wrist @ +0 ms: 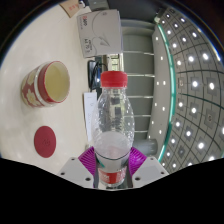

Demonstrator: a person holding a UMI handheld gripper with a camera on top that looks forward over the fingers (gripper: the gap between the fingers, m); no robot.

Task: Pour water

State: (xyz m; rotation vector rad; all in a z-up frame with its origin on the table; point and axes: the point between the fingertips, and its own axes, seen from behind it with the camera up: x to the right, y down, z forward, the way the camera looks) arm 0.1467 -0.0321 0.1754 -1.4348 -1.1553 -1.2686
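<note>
The gripper [111,166] points forward, level over the table [30,50], its two fingers closed on the lower body of a clear plastic bottle [112,120], purple pads [94,159] pressing it from both sides. The bottle stands upright between them, red cap [115,79] on at twelve o'clock. At ten o'clock from the fingers a red lid [46,140] lies flat on the table. Farther, at eleven o'clock, stands an open cup [48,84]. Beyond the bottle lie papers [100,35].
</note>
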